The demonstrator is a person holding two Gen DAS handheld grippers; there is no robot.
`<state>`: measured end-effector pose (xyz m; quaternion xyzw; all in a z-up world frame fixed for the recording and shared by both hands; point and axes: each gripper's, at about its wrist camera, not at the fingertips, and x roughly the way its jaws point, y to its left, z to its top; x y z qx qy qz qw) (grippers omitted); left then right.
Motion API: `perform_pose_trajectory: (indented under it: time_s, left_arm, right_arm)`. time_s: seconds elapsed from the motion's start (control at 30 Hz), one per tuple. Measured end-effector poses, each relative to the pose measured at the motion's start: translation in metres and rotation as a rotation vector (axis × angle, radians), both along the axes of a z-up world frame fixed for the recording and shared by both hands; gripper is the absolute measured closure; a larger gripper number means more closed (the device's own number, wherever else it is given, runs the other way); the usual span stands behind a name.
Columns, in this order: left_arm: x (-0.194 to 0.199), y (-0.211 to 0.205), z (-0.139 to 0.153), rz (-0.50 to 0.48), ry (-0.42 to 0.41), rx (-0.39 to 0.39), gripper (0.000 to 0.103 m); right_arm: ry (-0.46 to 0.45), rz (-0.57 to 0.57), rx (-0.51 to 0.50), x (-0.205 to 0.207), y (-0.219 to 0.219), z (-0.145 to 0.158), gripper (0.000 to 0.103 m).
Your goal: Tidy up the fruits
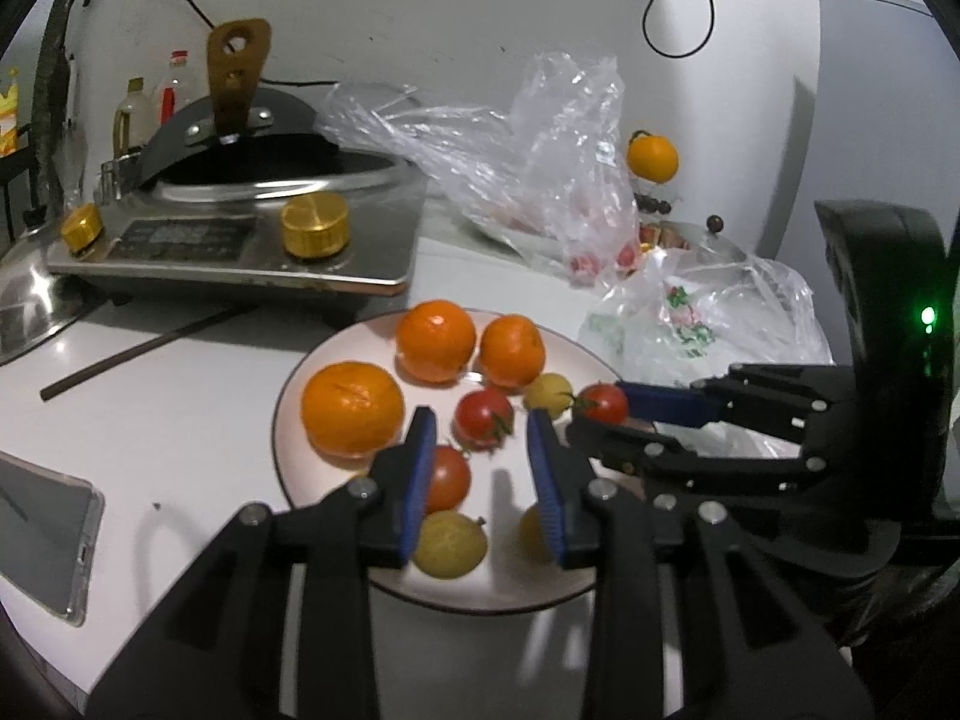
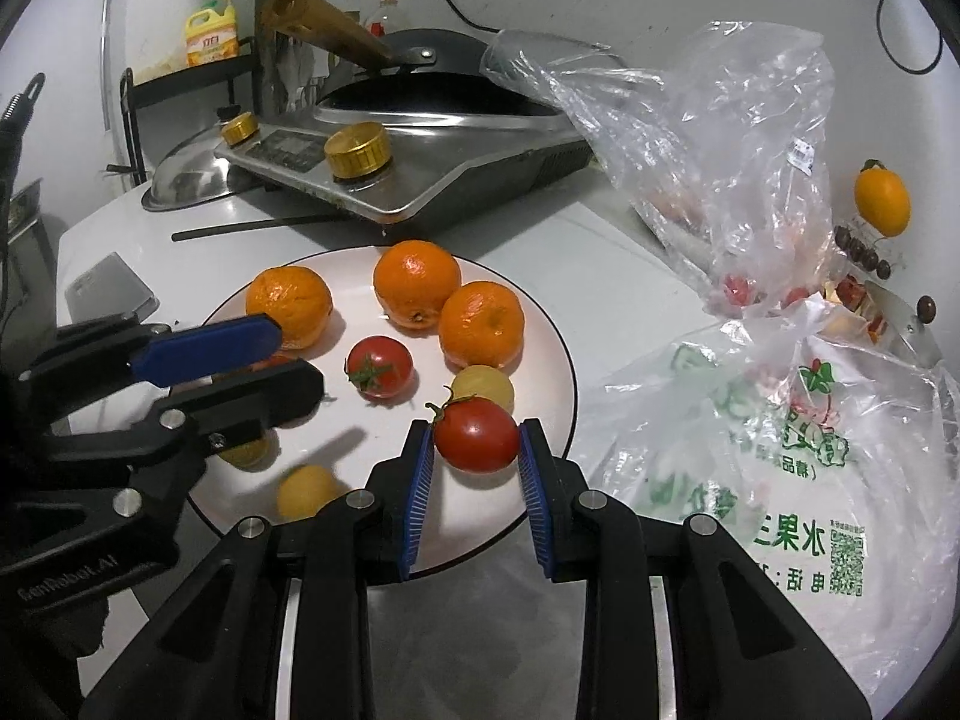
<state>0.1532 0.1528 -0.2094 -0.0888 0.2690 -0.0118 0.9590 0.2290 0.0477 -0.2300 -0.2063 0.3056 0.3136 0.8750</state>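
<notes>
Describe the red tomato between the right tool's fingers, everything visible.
The tomato is small, round, glossy and deep red, with a dark green stem and curled calyx at its upper left. It sits between the blue ribbed pads of the right tool, which appear to press both its sides. It is over the near right part of the pale plate; whether it rests on the plate or is lifted is unclear. A yellow fruit lies just behind it, close or touching. The left view shows it held at the plate's right edge.

Orange mandarins (image 2: 417,283), red tomatoes (image 2: 476,435) and yellow ones (image 2: 483,387) are seen on a pale pink, dark-rimmed plate (image 2: 555,360).
</notes>
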Motion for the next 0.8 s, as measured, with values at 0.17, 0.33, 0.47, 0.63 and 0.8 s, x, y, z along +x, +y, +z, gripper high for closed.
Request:
perform_pose_trajectory:
  time_s: [0.17,0.33,0.47,0.63,0.8]
  left_arm:
    - [-0.004,0.003,0.004,0.022,-0.007,0.002,0.070]
    - [-0.008,0.001,0.009,0.045,-0.013,0.013,0.069]
    - [-0.016,-0.002,0.016,0.060,-0.037,0.008,0.041]
    - [-0.024,-0.010,0.026,0.059,-0.057,0.022,0.041]
    - [-0.032,-0.022,0.039,0.055,-0.078,0.042,0.040]
  right_arm:
    - [0.004,-0.002,-0.001,-0.002,0.000,0.001,0.072]
    - [-0.005,-0.011,0.012,-0.006,-0.007,0.008,0.072]
    - [-0.016,-0.018,0.030,-0.010,-0.014,0.016,0.067]
    - [-0.036,-0.028,0.052,-0.018,-0.026,0.028,0.064]
    - [-0.063,-0.042,0.077,-0.027,-0.042,0.043,0.064]
